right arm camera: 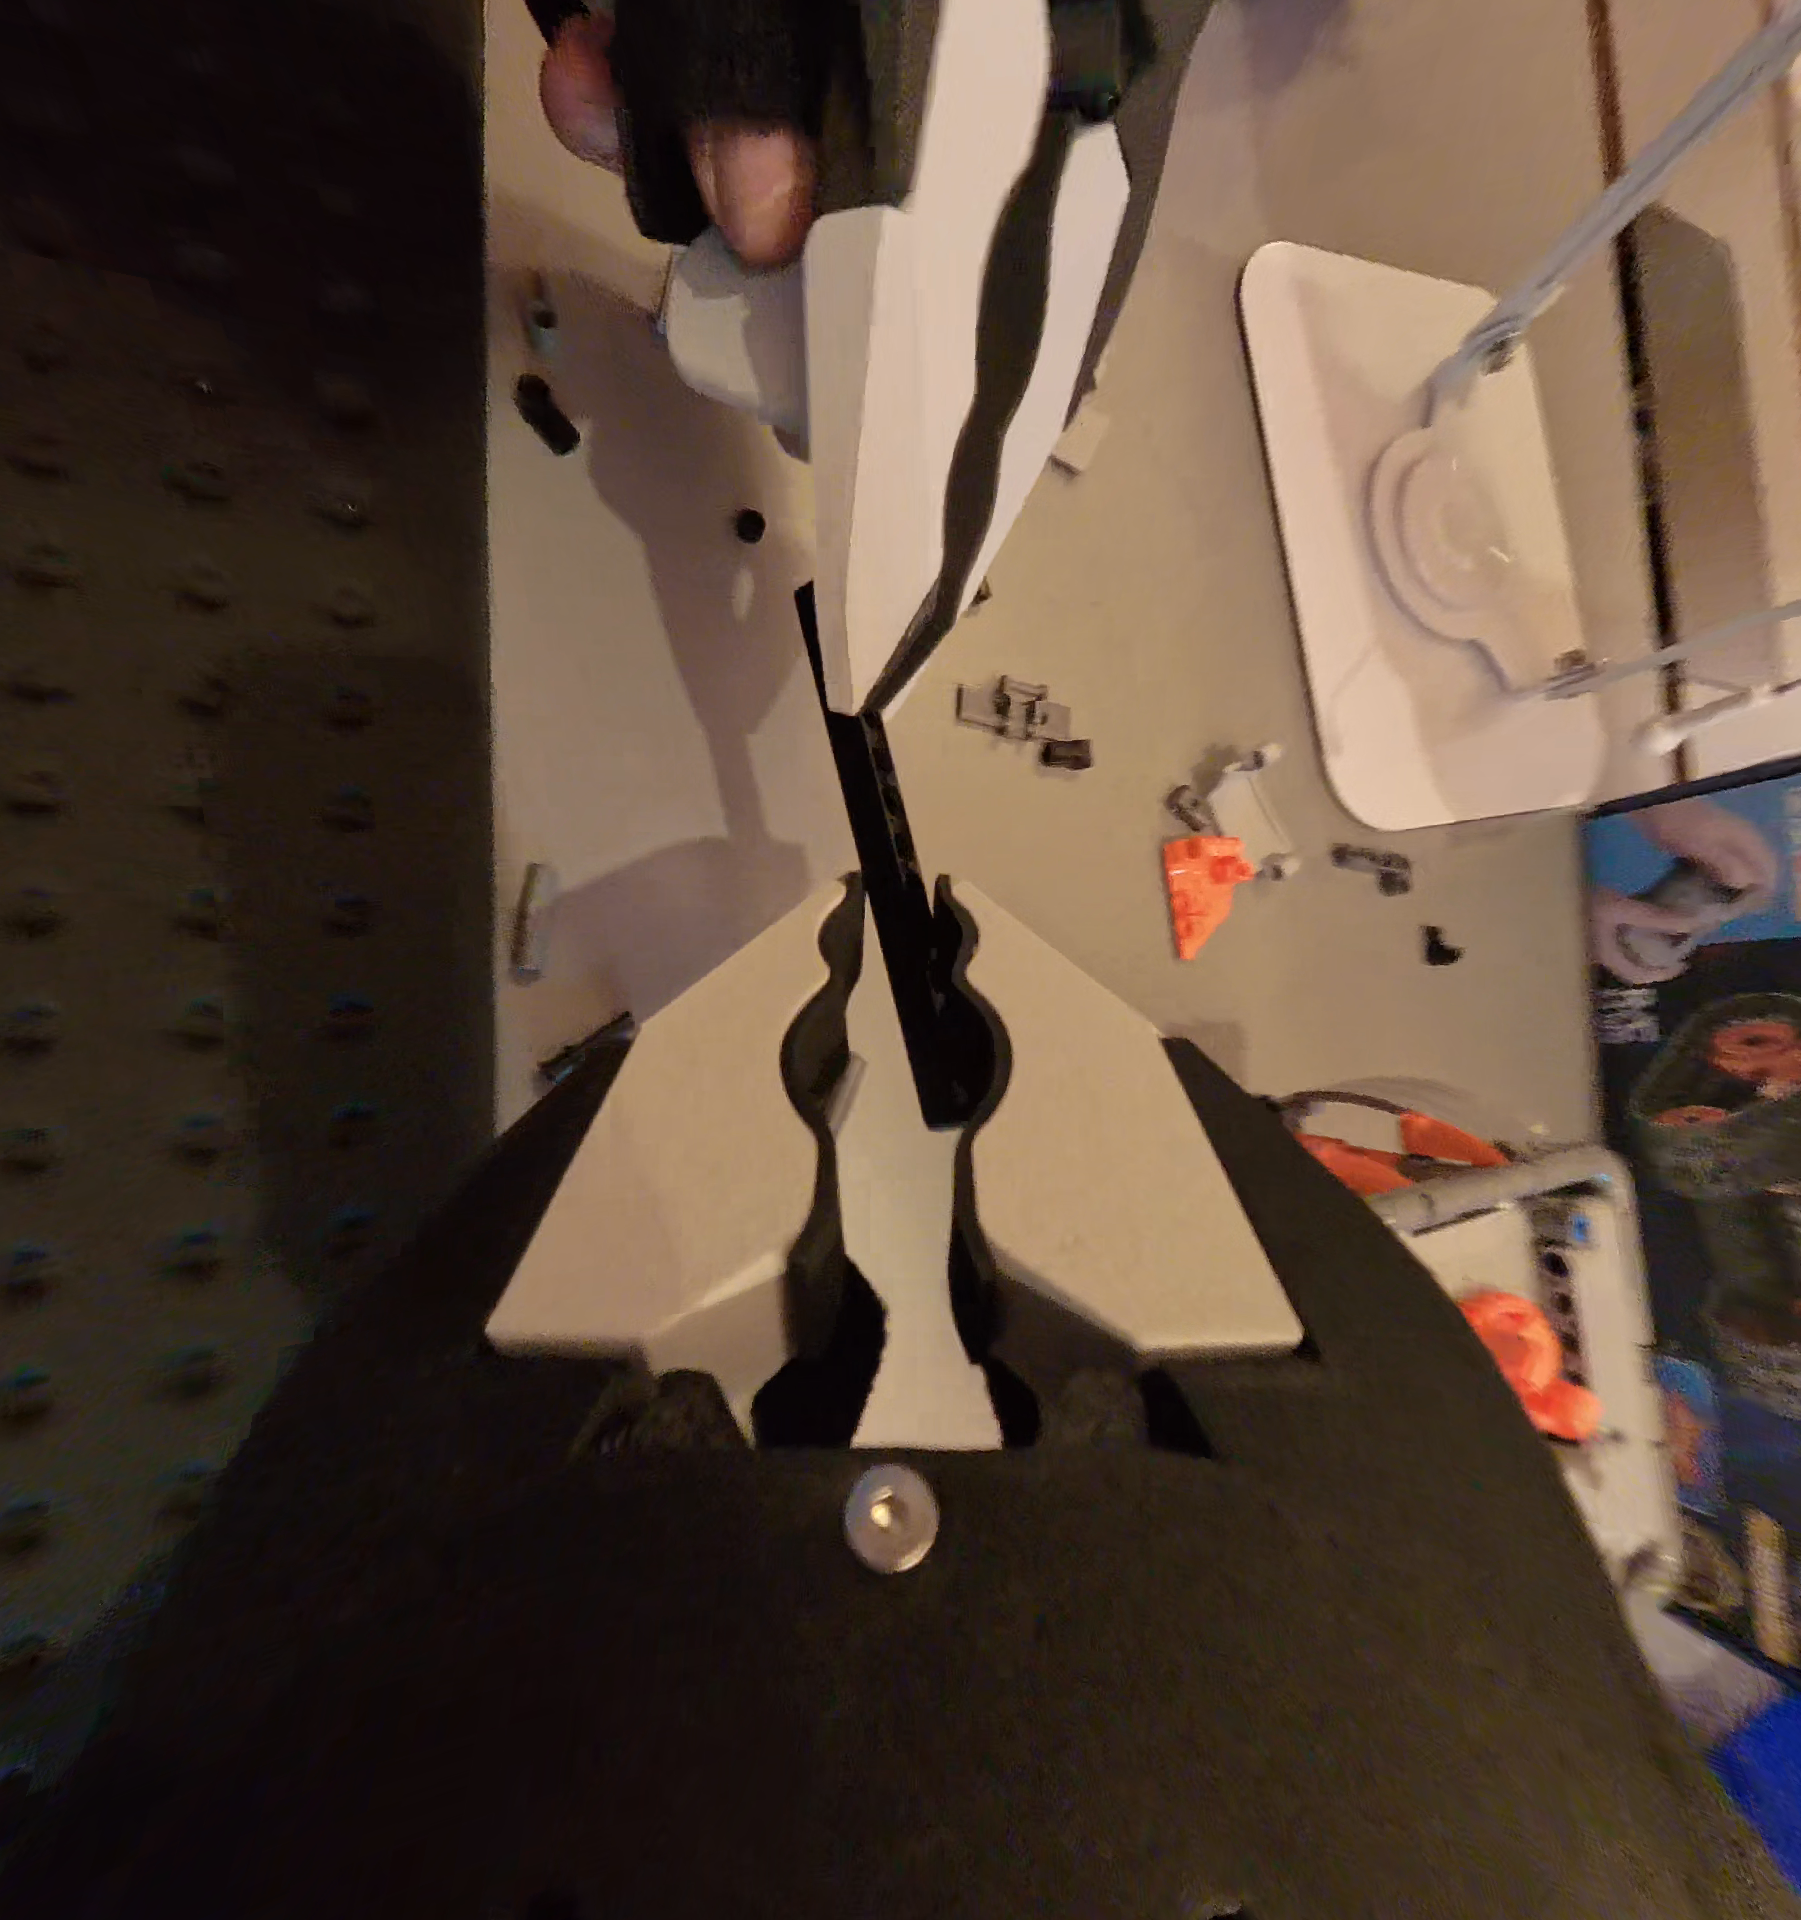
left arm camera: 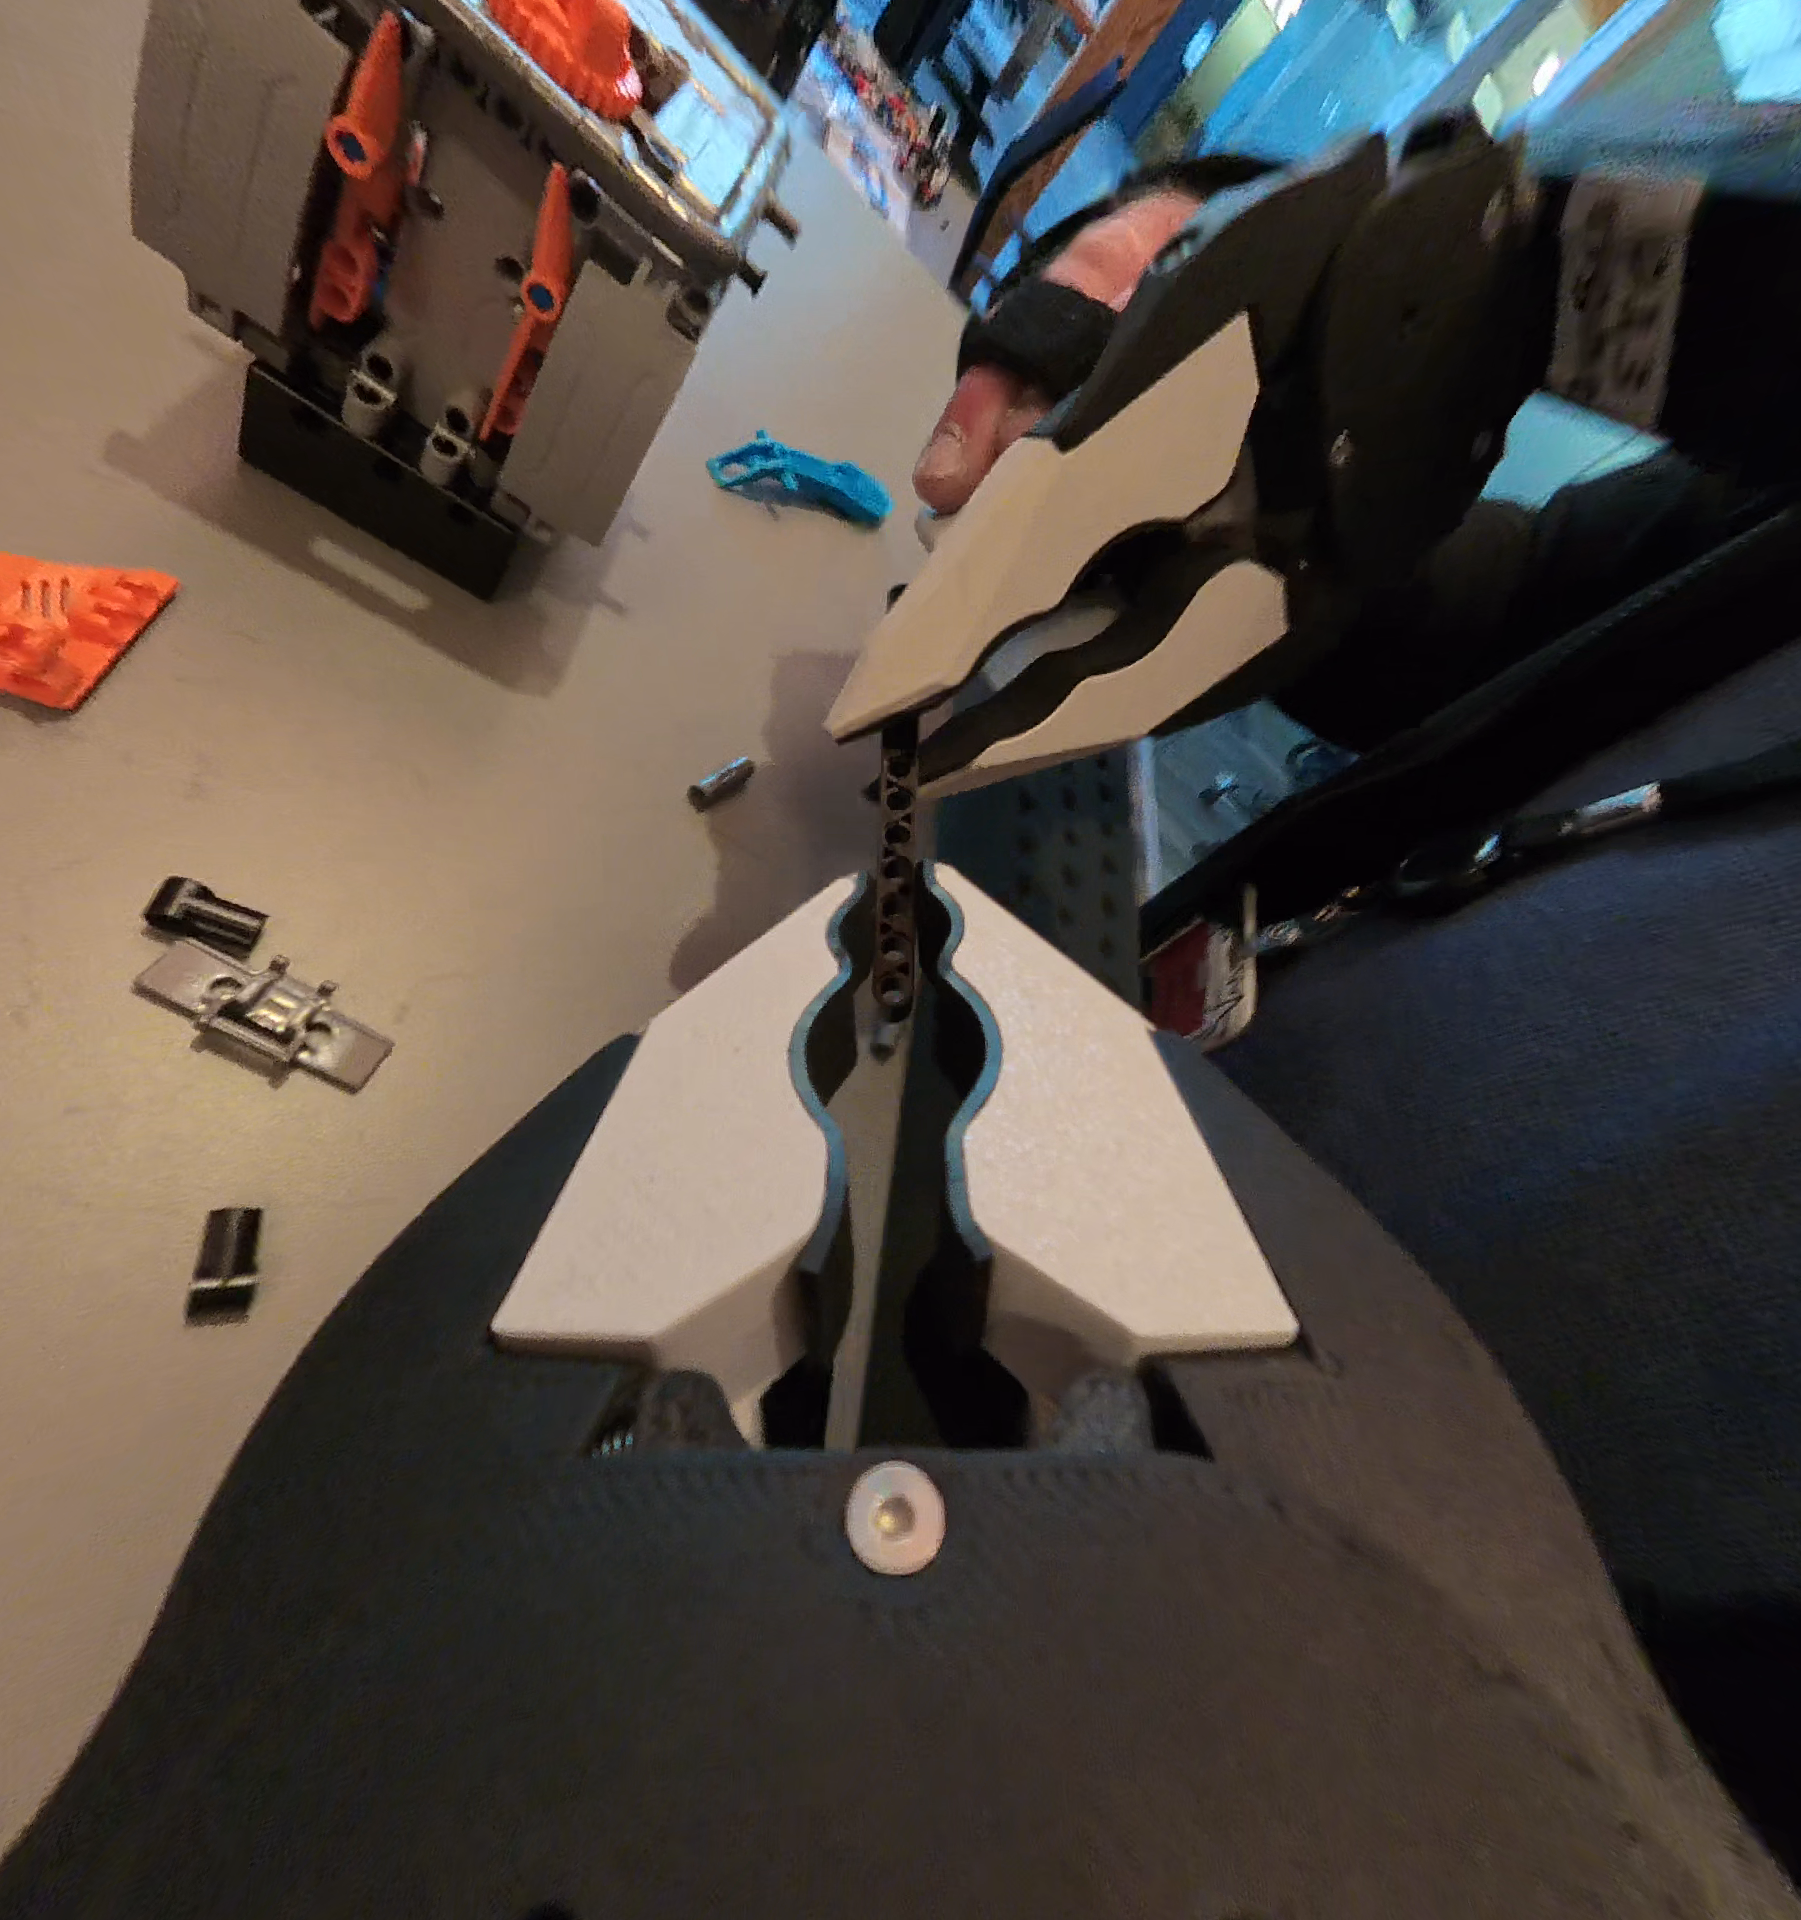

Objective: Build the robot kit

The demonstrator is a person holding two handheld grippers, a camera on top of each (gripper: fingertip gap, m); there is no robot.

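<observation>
The far end of the thin black perforated plastic beam [left arm camera: 894, 862] disappears between the pale fingers of the right gripper [left arm camera: 901, 743]; its near end is masked by the left gripper [left arm camera: 891, 904], while the grey and orange brick-built model [left arm camera: 428, 281] runs off the top edge, background shelves blurred

A grey and black brick-built assembly [left arm camera: 418, 301] with orange levers stands on the pale table [left arm camera: 439, 831], an orange studded plate [left arm camera: 44, 634] to its left and a blue piece [left arm camera: 797, 480] to its right. Small black clips [left arm camera: 205, 914] and a grey flat piece [left arm camera: 262, 1013] lie nearer. A white tray [right arm camera: 1426, 540] sits beside a printed box [right arm camera: 1737, 1143], with a dark studded baseplate [right arm camera: 200, 727] opposite
</observation>
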